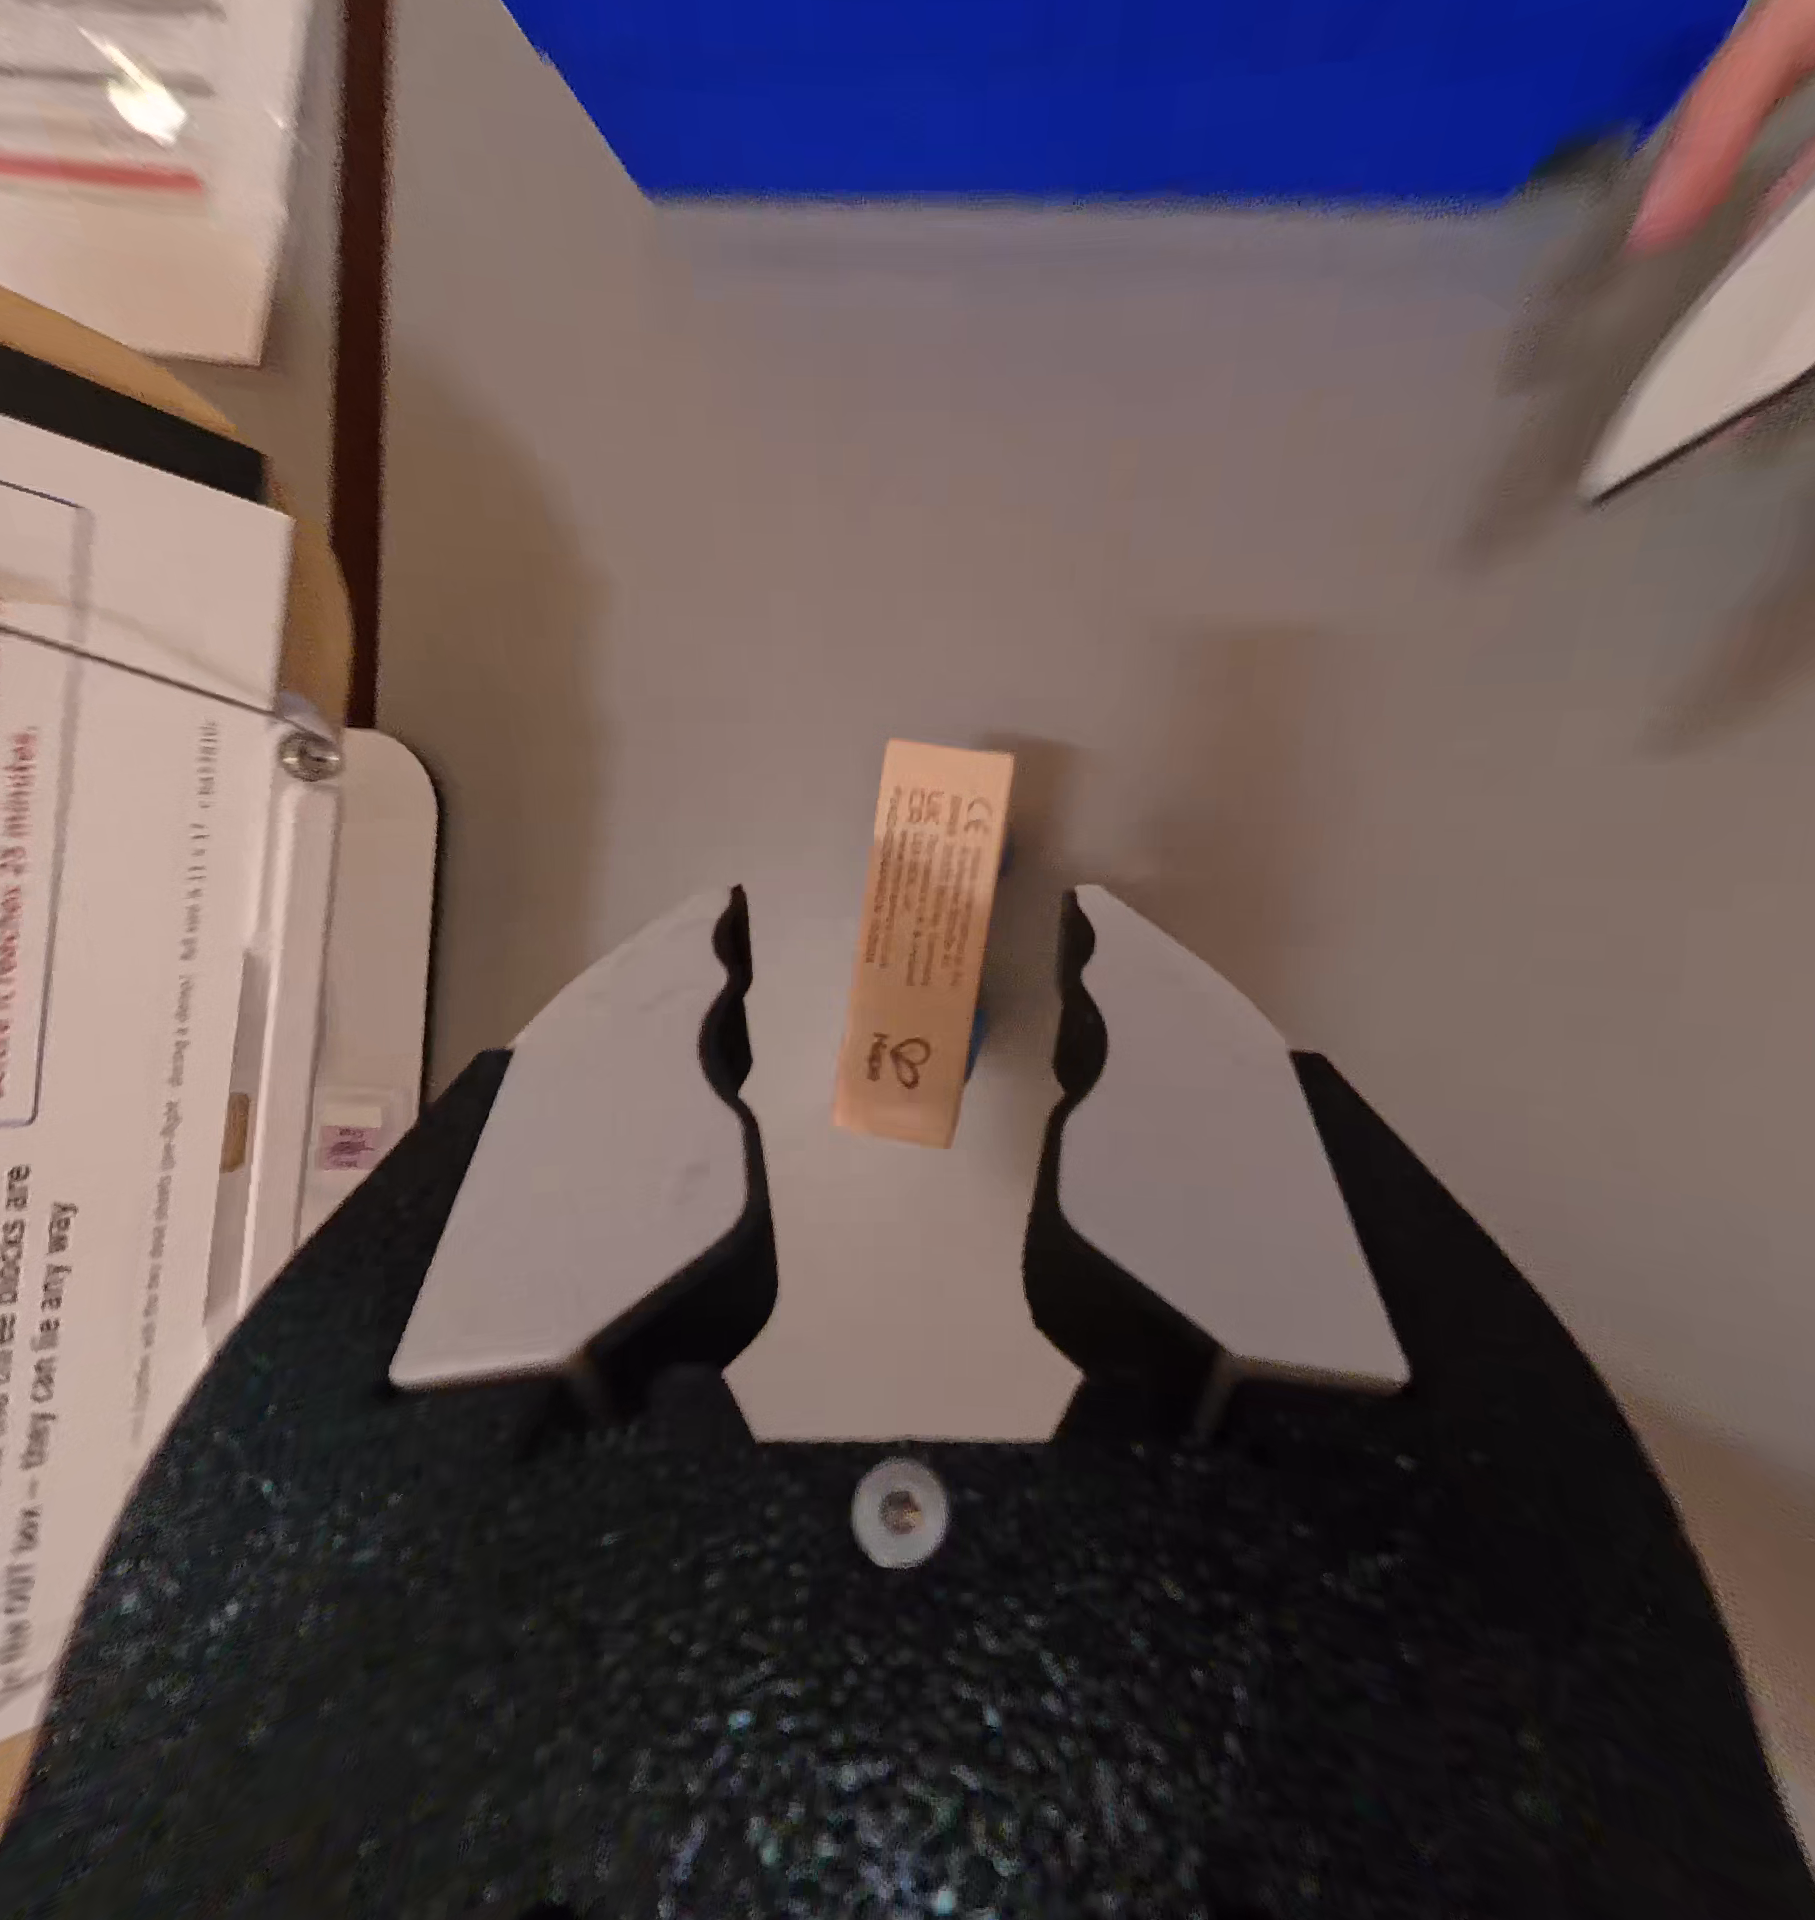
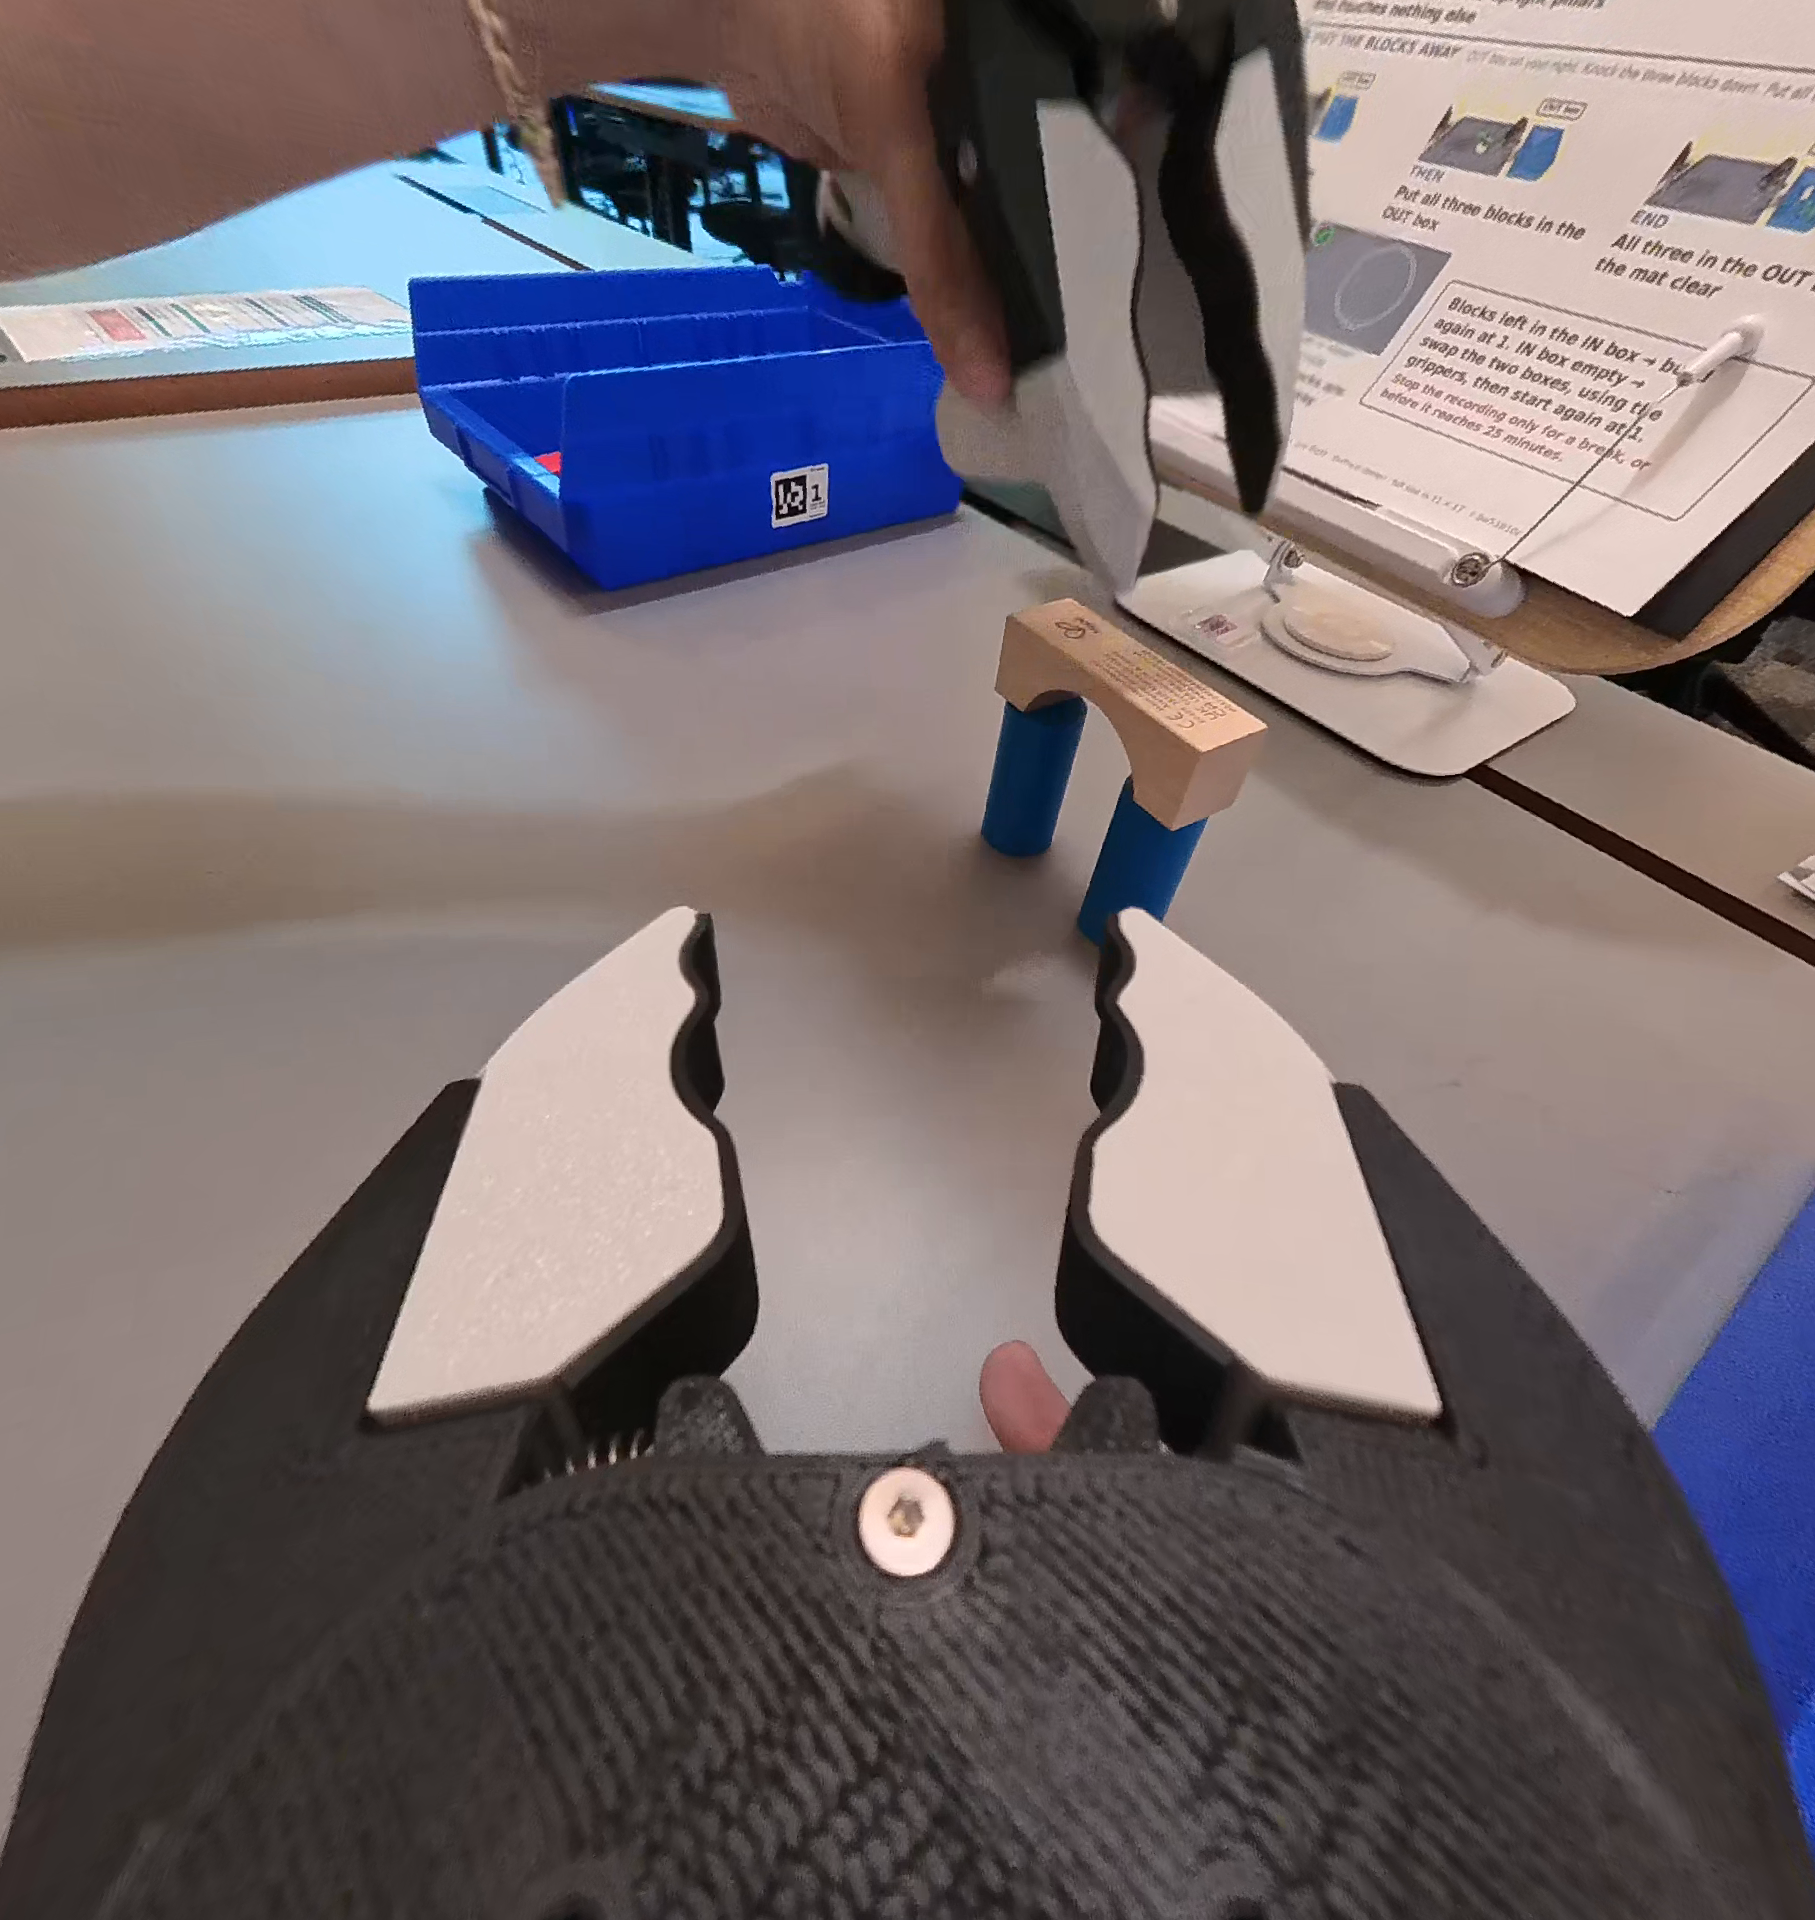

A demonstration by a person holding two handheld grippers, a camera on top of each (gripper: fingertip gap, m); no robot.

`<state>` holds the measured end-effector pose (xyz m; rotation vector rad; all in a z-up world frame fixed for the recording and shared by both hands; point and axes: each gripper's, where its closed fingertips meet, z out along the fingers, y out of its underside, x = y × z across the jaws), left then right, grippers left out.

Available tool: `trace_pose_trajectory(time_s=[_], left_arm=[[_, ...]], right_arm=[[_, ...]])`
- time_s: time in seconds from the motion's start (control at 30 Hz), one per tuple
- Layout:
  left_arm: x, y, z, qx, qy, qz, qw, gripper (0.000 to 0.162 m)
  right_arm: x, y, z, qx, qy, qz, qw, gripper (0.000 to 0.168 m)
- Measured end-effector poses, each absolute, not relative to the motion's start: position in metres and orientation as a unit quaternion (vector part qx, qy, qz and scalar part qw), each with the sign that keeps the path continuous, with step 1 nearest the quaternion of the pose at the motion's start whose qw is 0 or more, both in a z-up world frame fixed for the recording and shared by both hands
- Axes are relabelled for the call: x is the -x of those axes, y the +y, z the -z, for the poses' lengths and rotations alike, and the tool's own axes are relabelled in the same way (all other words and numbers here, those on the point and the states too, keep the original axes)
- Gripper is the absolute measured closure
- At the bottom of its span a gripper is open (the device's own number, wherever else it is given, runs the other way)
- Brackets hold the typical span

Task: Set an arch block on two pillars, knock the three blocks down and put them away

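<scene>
The light is soft and comes from above, so the wooden arch block [image 2: 1131, 712] drops a faint shadow on the grey table [image 2: 363, 727]. In the left wrist view the other gripper [image 1: 1734, 343] is smeared with blur. Both pictures bend at the edges, and the printed sheets [image 1: 72, 831] look fuzzy.

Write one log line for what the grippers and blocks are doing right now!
left hand-held gripper: open, above wooden arch block | right hand-held gripper: open, empty | arch on two blue cylinders | blue bin behind
</scene>
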<state>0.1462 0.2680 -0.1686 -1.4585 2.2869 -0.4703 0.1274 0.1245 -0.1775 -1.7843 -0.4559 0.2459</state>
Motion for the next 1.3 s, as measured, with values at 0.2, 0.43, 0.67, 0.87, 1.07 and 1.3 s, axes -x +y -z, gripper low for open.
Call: trace_pose_trajectory(time_s=[0.2, 0.43, 0.67, 0.87, 1.07, 1.3], left_arm=[[-0.117, 0.252, 0.118, 0.591, 0.68, 0.34, 0.27, 0.105], [-0.034, 0.236, 0.141, 0.673, 0.463, 0.441, 0.372, 0.111], [0.024, 0.193, 0.179, 0.68, 0.443, 0.416, 0.41, 0.11], [0.056, 0.178, 0.193, 0.685, 0.454, 0.398, 0.408, 0.11], [0.074, 0.171, 0.19, 0.682, 0.442, 0.413, 0.411, 0.11], [0.084, 0.16, 0.196, 0.68, 0.463, 0.393, 0.412, 0.11]], right_arm=[[-0.14, 0.141, 0.184, 0.792, -0.13, -0.079, 0.592, 0.103], [-0.167, 0.191, 0.204, 0.832, -0.032, -0.01, 0.554, 0.167], [-0.213, 0.229, 0.245, 0.871, 0.082, 0.074, 0.479, 0.168], [-0.222, 0.256, 0.262, 0.887, 0.127, 0.095, 0.433, 0.168], [-0.129, 0.303, 0.243, 0.887, -0.05, 0.041, 0.457, 0.168], [-0.111, 0.282, 0.219, 0.874, -0.143, 0.164, 0.435, 0.168]])
